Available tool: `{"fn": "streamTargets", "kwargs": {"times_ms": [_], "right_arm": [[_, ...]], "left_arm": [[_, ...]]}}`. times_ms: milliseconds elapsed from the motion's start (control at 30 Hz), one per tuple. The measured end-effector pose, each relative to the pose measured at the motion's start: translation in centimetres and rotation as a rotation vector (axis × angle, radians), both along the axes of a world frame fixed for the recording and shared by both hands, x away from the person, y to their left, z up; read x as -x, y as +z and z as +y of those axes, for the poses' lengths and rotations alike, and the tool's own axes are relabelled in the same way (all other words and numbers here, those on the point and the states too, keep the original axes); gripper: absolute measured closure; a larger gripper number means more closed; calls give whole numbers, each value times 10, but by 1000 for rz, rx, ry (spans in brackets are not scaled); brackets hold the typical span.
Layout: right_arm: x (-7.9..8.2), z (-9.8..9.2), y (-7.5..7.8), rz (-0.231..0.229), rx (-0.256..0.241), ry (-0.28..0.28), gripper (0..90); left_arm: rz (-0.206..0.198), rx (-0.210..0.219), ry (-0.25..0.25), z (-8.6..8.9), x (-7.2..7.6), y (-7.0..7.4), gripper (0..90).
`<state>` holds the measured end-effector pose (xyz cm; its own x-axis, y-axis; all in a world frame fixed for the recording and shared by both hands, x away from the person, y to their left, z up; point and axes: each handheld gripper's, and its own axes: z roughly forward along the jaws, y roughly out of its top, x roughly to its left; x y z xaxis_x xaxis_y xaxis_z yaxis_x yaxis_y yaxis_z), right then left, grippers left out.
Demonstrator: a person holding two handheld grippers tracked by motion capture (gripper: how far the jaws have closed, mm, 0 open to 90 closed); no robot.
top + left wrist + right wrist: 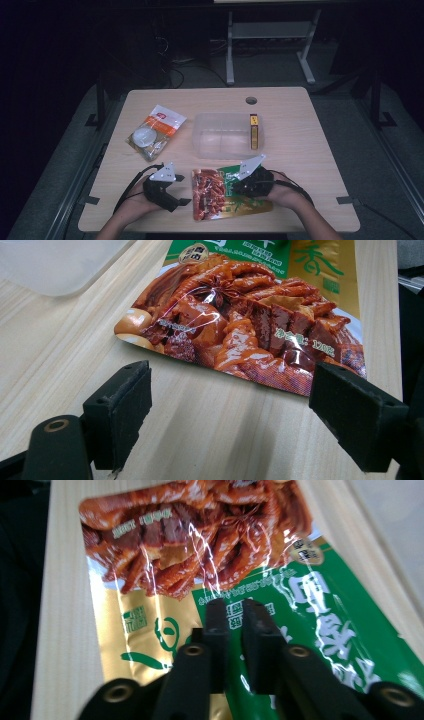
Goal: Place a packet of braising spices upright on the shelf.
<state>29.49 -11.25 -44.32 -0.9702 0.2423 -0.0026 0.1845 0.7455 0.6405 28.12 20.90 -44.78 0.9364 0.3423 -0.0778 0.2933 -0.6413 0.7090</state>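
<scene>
Pale wood-grain table (300,150) in a dark room, grey floor around, white desk legs (230,50) behind. Near front edge, flat on the wood: glossy snack packet (220,195), printed with red-brown braised meat at one end, green and gold with white lettering at the other. Right gripper (234,611) over the green part, jaws nearly together, whether pinching the packet unclear. Left gripper (230,405) just beside the packet's meat end, jaws wide apart, nothing held. Farther back: clear plastic box (220,137), orange-and-white bag (155,131).
</scene>
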Motion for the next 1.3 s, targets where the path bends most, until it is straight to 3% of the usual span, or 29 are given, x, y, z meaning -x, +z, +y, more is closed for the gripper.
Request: {"fn": "streamTargets", "kwargs": {"times_ms": [33, 133, 167, 367, 567, 900, 1300], "right_arm": [[0, 0, 0, 0, 0, 0, 725], [3, -6, 2, 12, 2, -57, 574], [7, -13, 2, 38, -15, -107, 521], [19, -36, 3, 10, -11, -197, 401], [32, -63, 0, 23, -25, -292, 363], [48, -89, -3, 23, -64, -373, 333], [40, -102, -7, 24, -67, -415, 325]], "left_arm": [[0, 0, 0, 0, 0, 0, 169], [2, 8, -8, -1, 0, 0, 169], [3, 6, -11, -2, 1, 1, 169], [-1, 10, -26, -7, 1, 5, 169], [-4, 20, -41, -14, -8, 8, 168], [3, 32, -91, -32, -29, 13, 167], [15, -31, -143, -64, -59, -2, 147]]}}
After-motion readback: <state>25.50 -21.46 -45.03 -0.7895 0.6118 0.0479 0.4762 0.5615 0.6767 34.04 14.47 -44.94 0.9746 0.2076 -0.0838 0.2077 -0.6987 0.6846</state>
